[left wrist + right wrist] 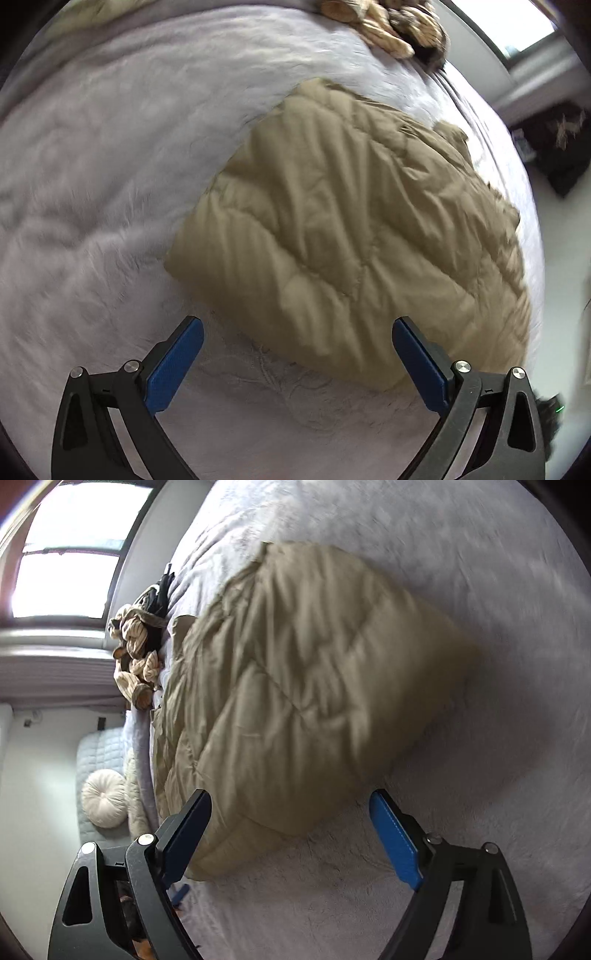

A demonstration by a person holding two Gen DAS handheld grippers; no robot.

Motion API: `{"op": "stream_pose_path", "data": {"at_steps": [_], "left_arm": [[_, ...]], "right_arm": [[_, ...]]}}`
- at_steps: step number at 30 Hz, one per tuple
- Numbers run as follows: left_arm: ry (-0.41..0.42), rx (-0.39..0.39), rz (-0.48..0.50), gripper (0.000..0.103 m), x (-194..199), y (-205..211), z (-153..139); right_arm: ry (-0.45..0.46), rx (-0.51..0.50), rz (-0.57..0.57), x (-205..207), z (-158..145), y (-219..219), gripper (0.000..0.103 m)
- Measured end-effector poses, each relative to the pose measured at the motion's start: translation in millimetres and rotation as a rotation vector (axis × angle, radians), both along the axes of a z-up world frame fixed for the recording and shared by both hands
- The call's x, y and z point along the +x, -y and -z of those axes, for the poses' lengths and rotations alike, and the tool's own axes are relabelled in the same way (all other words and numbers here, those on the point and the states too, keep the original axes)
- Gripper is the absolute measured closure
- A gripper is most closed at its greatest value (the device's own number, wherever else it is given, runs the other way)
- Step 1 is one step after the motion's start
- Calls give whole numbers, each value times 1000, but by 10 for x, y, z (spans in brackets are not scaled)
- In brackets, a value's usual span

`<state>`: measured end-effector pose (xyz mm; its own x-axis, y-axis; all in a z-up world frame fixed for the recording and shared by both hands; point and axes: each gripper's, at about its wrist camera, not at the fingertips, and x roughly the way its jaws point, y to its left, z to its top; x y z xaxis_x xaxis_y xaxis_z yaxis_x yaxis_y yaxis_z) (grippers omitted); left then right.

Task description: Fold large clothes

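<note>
Right now I have both grippers hanging above the bed (pixel 92 155), neither touching anything. My left gripper (pixel 297 332) looks down with its blue-padded fingers (pixel 173 369) spread wide and nothing between them; the near corner of the jacket (pixel 343 236) lies just ahead of the gap. My right gripper (pixel 290 805) is likewise released, fingers (pixel 395 840) well apart and holding nothing, pointed at the jacket's (pixel 295 686) near folded edge, with its left finger over the hem corner. The jacket is a tan, quilted, puffy one, lying folded into a thick, roughly rectangular bundle on the pale grey fuzzy bed cover, its surface creased along the stitch lines and its far edge ragged where layers overlap. Both views are motion-blurred. Beyond the jacket, at the bed's edge, sits a heap of striped cream and dark clothes (pixel 138 646), near a bright window (pixel 74 550). A round white cushion (pixel 103 797) lies on a quilted pad beside the bed.
</note>
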<state>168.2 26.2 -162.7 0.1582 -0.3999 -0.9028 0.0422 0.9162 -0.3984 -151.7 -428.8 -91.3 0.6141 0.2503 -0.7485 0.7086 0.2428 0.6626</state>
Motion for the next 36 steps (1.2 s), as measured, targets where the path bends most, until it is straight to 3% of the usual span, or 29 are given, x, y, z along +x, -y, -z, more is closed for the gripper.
{"op": "stream_pose_path", "data": {"at_steps": [4,8,15,20,21,22,24,25,26,27,29,36], "left_arm": [[-56,-158,-41,1,21,-97,240],[-62,-267,-73,1,60,-109,385],[-60,-336,-103,1,218,54,625],[-38,-345,-177,1,291,124,691],[-31,-341,-188,5,294,135,692],[-14,-336,-202,29,287,133,665],[-7,-374,-182,65,304,165,633],[4,-380,-173,75,295,174,582],[21,-379,-155,79,291,190,528],[37,-375,-133,83,290,189,461],[73,-380,-88,84,266,196,294],[107,-397,11,84,30,-56,-170]], "right_arm": [[50,92,21,-23,193,20,14],[94,134,45,10,376,50,14],[224,199,111,247,671,105,13],[255,181,121,434,763,85,13],[261,180,129,459,777,81,13],[261,181,135,469,784,79,13],[256,204,161,487,809,81,17],[254,217,172,482,817,84,25],[252,232,181,480,831,80,48],[251,258,188,478,851,73,61],[273,276,201,471,829,53,73],[350,259,140,404,464,-29,80]]}}
